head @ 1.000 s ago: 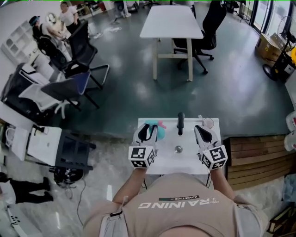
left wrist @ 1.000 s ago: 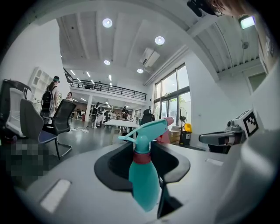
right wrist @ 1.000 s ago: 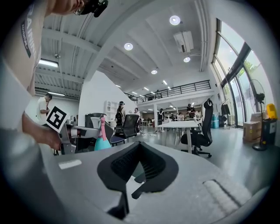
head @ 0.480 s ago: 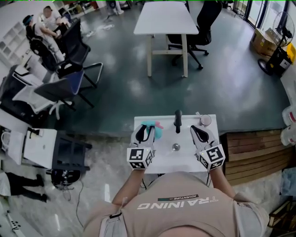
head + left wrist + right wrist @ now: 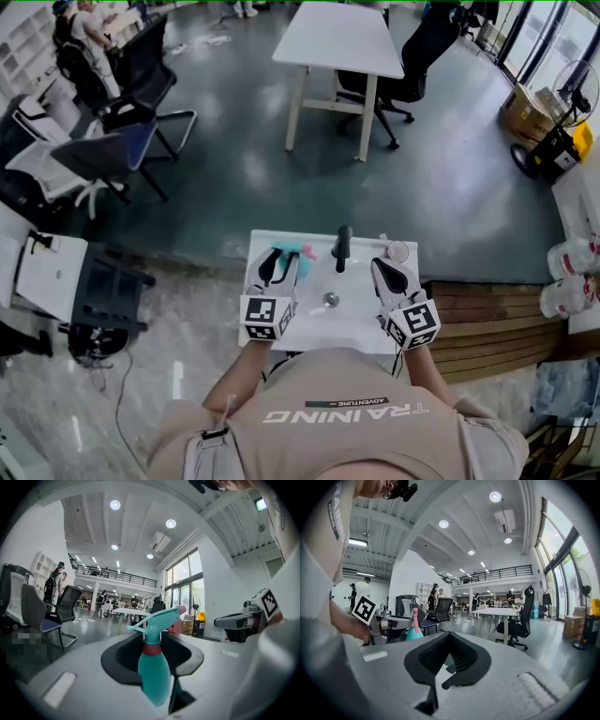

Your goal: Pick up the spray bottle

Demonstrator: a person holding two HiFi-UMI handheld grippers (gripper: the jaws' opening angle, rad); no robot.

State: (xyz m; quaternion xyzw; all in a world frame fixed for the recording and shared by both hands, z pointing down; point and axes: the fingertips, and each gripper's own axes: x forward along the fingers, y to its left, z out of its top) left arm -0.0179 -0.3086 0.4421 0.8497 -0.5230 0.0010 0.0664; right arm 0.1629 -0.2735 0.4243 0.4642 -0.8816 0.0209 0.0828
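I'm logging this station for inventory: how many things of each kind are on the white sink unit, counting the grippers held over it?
spray bottle: 1
black faucet: 1
drain: 1
small round object: 1
grippers: 2 (left gripper, right gripper)
Total: 6

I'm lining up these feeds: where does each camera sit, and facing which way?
Head view: on the person's head, looking steeply down at the table; shows torso, left tool, right tool.
Left gripper view: on the left tool, facing along its jaws, closed on the spray bottle; right tool at right.
Right gripper view: on the right tool, facing along its empty jaws; a hand shows left.
Shared: both gripper views show the spray bottle.
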